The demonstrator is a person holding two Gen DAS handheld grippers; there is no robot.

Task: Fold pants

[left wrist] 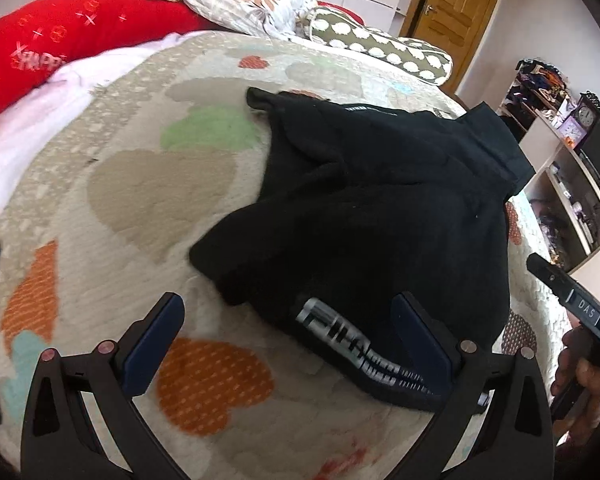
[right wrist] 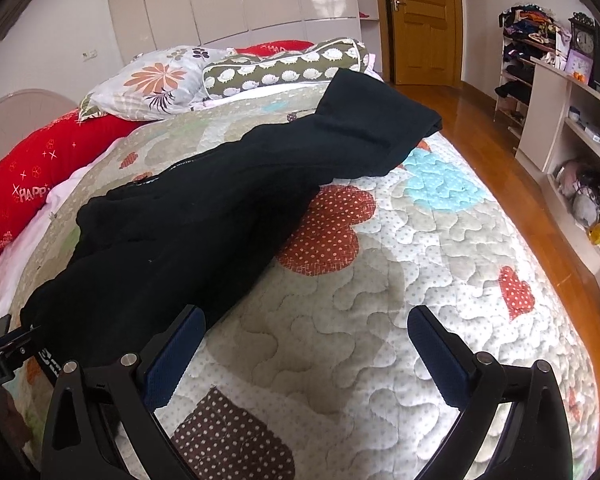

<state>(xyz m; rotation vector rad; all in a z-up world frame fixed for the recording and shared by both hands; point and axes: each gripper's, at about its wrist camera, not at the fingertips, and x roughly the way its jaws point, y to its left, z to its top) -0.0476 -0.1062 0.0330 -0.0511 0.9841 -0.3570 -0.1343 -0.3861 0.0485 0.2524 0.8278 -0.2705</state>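
Left wrist view shows the black pants [left wrist: 364,216] bunched in mid-frame on the quilted bed [left wrist: 112,184]. Both tools, left tool [left wrist: 292,340] and right tool [right wrist: 306,344], gape wide, holding nothing. Folding looks barely begun; next, grab the waistband [left wrist: 356,356].

Both grippers' fingers [left wrist: 152,344] [right wrist: 172,360] spread wide

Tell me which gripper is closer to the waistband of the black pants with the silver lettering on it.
Left. The left gripper is open right over the waistband, one finger beside the lettering. The right gripper is open over bare quilt, off to the pants' side.
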